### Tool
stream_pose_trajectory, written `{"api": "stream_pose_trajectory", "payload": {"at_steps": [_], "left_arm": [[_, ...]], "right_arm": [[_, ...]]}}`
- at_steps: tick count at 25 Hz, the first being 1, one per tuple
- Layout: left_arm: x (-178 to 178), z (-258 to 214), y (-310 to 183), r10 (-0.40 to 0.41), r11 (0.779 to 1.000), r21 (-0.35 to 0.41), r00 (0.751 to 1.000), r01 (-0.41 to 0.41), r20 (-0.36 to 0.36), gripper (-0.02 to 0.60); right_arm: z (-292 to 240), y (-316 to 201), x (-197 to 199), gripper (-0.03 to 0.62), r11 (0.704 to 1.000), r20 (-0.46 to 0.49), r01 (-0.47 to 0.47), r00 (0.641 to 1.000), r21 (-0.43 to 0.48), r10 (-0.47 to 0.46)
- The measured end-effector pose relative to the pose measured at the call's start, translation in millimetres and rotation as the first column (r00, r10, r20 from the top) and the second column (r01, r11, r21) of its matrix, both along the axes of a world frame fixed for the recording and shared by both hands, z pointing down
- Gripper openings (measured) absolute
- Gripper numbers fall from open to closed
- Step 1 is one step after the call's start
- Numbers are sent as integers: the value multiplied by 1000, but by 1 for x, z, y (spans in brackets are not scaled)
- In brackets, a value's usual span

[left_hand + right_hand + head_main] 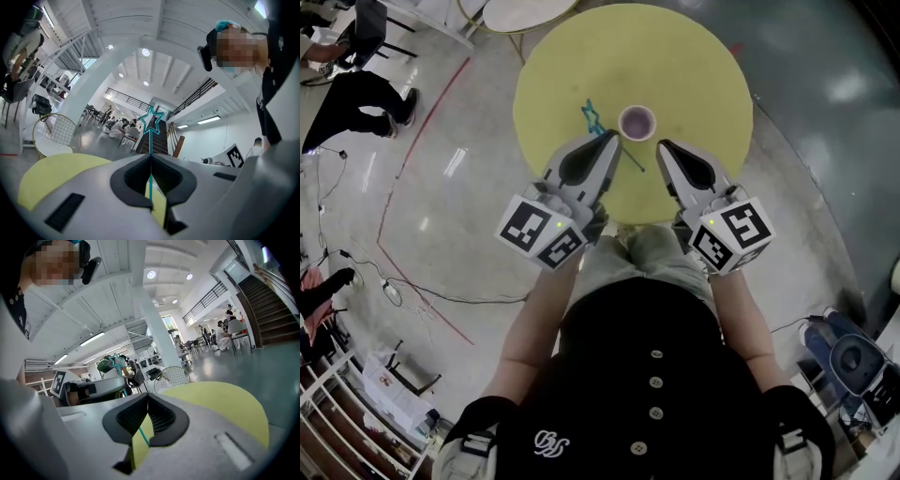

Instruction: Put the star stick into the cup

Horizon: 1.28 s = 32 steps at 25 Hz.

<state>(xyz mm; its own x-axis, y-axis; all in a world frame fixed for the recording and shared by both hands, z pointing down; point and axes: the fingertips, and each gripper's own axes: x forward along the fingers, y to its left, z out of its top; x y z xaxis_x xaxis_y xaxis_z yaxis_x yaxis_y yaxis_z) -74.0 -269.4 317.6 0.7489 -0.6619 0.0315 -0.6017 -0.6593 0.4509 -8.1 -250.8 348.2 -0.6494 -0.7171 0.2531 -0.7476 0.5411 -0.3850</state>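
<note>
Item: star stick (pixel 592 116), teal, thin shaft with an outlined five-point star at one end. Location: clamped in the left tongs (pixel 614 139), over the round yellow tabletop (pixel 694 75), outside the cup (pixel 637 123) and just to its left in the head view. Left tongs: closed tight on the shaft. In the left gripper view the shaft (pixel 151 120) runs straight up the seam between the two jaws and the star stands clear beyond the tips (pixel 151 155). In the head view the free lower end of the shaft slants out towards the right tongs (pixel 662 146). Right tongs: jaws together at the tips (pixel 147 395), clamped on nothing. A short stretch of teal shaft and yellow tabletop (pixel 220 404) shows through the gap below the tips, lying beyond the jaws. Cup: small, pale purple, upright near the tabletop's middle, mouth upward, between and just ahead of the two sets of tongs. From the right gripper view the star (pixel 117 361) appears above the left gripper's body.
</note>
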Motion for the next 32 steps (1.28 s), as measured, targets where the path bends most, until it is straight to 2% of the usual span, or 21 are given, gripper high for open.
{"api": "stream_pose_trajectory", "payload": {"at_steps": [7, 12, 17, 22, 32], "left_arm": [[-1, 17, -4, -45, 999, -14, 999, 44, -23, 14], [1, 17, -7, -65, 998, -19, 996, 64, -53, 14], [4, 8, -6, -72, 997, 22, 995, 74, -76, 14], [4, 8, -8, -85, 994, 68, 994, 90, -71, 14], [-5, 35, -14, -113, 993, 33, 992, 114, -50, 14]], "right_arm": [[24, 2, 19, 3, 1000, 17, -4, 1000, -19, 4], [30, -1, 32, 3, 1000, -8, -2, 1000, -17, 2], [31, -2, 43, 3, 1000, -8, -7, 1000, -21, 7], [39, 0, 45, 3, 999, 4, -18, 1000, -42, 18], [51, -2, 32, 3, 997, 7, -20, 1000, -74, 21]]}}
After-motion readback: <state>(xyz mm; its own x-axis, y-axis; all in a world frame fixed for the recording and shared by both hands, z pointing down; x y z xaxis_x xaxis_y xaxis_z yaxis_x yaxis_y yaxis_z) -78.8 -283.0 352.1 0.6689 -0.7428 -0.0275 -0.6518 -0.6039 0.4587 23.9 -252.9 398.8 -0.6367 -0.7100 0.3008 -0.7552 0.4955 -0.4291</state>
